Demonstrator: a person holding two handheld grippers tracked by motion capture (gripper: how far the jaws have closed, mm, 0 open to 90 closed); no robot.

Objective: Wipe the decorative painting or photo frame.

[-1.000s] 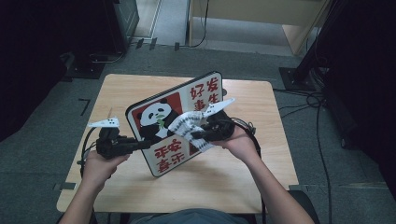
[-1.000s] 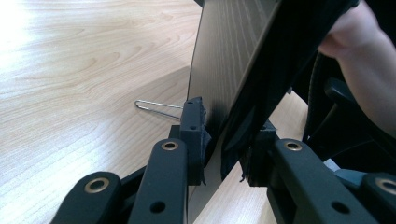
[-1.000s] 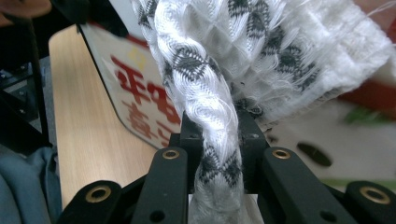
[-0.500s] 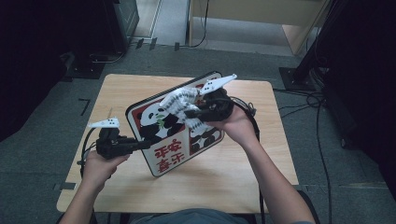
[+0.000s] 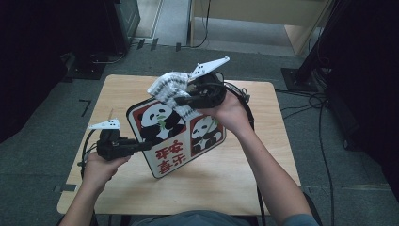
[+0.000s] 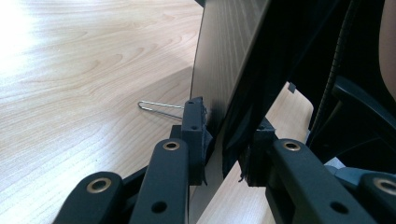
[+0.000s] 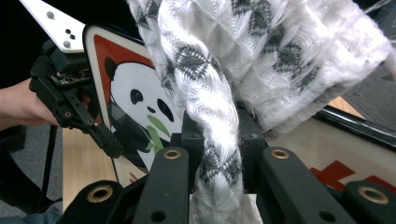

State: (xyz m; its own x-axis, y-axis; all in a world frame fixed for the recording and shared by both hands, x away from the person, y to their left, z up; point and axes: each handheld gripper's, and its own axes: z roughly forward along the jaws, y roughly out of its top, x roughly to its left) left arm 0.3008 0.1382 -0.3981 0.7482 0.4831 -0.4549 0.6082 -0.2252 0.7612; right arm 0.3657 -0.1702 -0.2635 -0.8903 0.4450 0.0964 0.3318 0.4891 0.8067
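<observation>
A red-and-white panda sign board (image 5: pixel 176 157) with a black rim is tilted up off the wooden table (image 5: pixel 235 183). My left gripper (image 5: pixel 145 146) is shut on the board's left edge; in the left gripper view its pads (image 6: pixel 196 135) pinch the dark board (image 6: pixel 224 56) edge-on. My right gripper (image 5: pixel 182 100) is raised over the board's top part and is shut on a white cloth with a grey pattern (image 5: pixel 167 87). In the right gripper view the cloth (image 7: pixel 261 56) bunches between the jaws and spills above them, with the panda board (image 7: pixel 140 107) and the left gripper (image 7: pixel 112 147) behind it.
A thin metal wire loop (image 6: pixel 159 107) lies on the table (image 6: pixel 70 70) beside the board's edge. Cables (image 5: pixel 324 141) run over the floor to the right of the table. Dark equipment stands at the back left and along the right.
My right gripper has lifted with the cloth, from the board's middle up and toward its far top part. The left gripper and the board have stayed in place.
</observation>
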